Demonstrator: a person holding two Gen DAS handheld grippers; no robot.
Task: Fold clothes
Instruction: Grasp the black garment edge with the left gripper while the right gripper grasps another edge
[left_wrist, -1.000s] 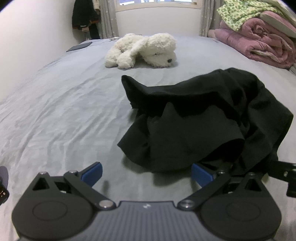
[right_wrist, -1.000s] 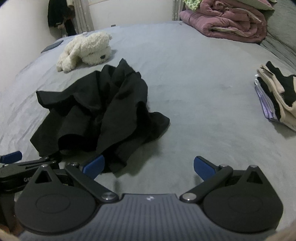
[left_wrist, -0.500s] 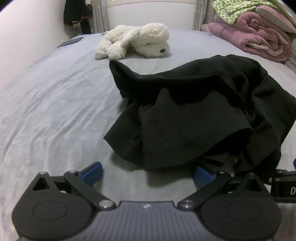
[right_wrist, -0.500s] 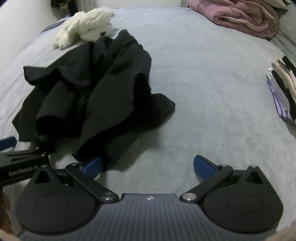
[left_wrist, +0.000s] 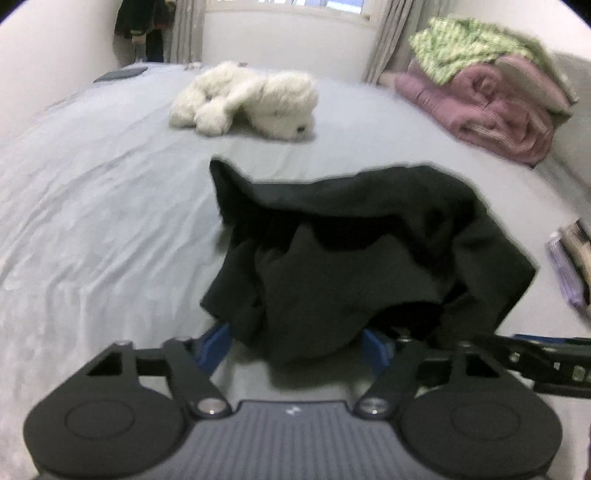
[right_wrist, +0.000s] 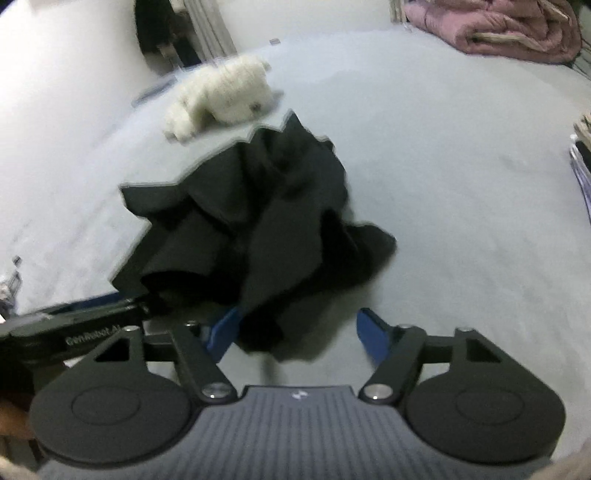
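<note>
One black garment, crumpled on the bed, no clear long axis. Its near edge droops between the fingers of my left hand-held gripper, spread wide; same at my right hand-held gripper. Beyond: one plush dog, one blanket stack.

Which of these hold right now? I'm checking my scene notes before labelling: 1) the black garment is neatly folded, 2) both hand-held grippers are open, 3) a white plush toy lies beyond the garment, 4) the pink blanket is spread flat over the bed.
1) False. The black garment lies crumpled in a heap on the grey bed.
2) True. The left hand-held gripper and the right hand-held gripper both have their fingers spread, at the garment's near edge.
3) True. The white plush toy lies beyond it.
4) False. The pink blanket sits bundled in a pile.
</note>
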